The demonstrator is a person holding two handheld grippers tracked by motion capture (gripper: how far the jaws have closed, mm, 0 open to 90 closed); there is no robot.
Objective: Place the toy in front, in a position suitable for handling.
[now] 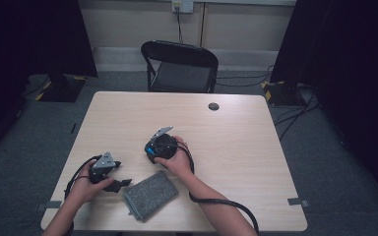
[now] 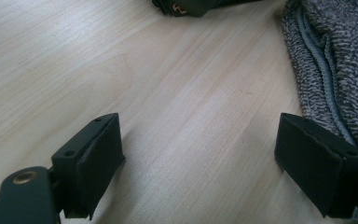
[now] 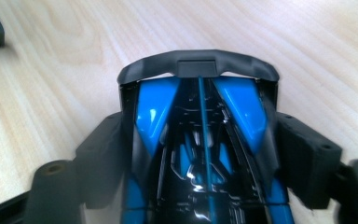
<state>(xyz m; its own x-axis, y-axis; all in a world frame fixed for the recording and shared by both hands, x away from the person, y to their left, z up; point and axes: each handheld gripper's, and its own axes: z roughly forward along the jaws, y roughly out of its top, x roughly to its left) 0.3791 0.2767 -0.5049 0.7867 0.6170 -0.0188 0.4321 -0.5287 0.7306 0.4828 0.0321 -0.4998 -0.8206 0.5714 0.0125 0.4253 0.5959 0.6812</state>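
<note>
A blue and black toy car (image 3: pixel 200 116) sits between the jaws of my right gripper (image 3: pixel 200 144), its rear wing pointing away over the wood. Both pads (image 3: pixel 303 158) lie against the car's sides. From above, the right gripper (image 1: pixel 155 147) is near the table's middle, held in the person's right hand, with a bit of blue car (image 1: pixel 150 148) showing. My left gripper (image 1: pixel 119 185) rests low at the front left, jaws wide apart and nothing between them (image 2: pixel 198 158). A grey felt pouch (image 1: pixel 150 194) lies just right of it, beside the right-hand jaw (image 2: pixel 335 60).
The light wooden table (image 1: pixel 236 137) has a round cable hole (image 1: pixel 213 106) at the back. A black folding chair (image 1: pixel 179 66) stands behind the far edge. Cables trail from both grippers toward the front edge. Dark curtains flank the room.
</note>
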